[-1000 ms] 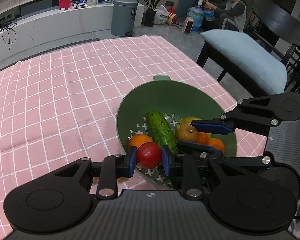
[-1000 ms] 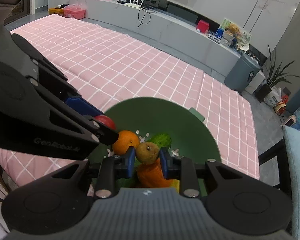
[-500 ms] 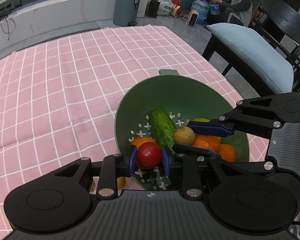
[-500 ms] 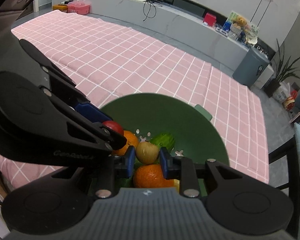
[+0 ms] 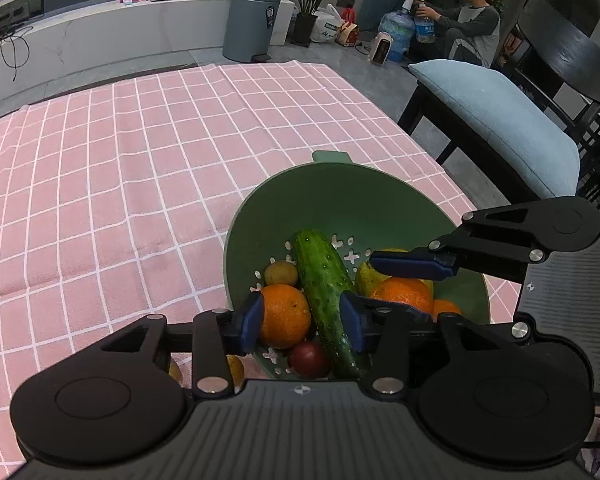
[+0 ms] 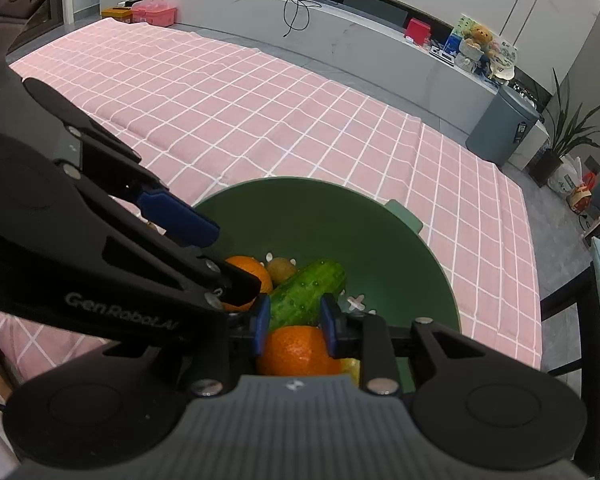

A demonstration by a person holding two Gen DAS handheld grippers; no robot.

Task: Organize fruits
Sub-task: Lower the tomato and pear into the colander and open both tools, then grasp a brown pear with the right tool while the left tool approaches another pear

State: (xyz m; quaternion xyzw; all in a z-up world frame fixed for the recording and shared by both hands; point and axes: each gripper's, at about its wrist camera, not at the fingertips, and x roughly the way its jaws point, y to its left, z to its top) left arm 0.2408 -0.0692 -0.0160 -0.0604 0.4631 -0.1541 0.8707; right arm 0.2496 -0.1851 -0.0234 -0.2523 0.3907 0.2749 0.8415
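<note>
Held the left claw (image 5: 302,320) apart and empty above the green bowl (image 5: 340,200), straddling an orange (image 5: 284,316) and the cucumber (image 5: 324,280). Held the right claw (image 6: 295,320) apart too, over a 2nd orange (image 6: 300,350). Found the tomato (image 5: 308,354) and kiwi (image 5: 281,273) lying inside. Judged it best to lift both claws straight up, slowly, without clipping fruit or rim.

A pink checked tablecloth (image 5: 100,184) covers the table. Beyond it stand a grey lidded pedal bin (image 5: 250,24) and a long white marble counter (image 5: 100,36). A pale blue cushion (image 5: 500,120) lies on a dark bench, near a seated person in grey (image 5: 472,24).
</note>
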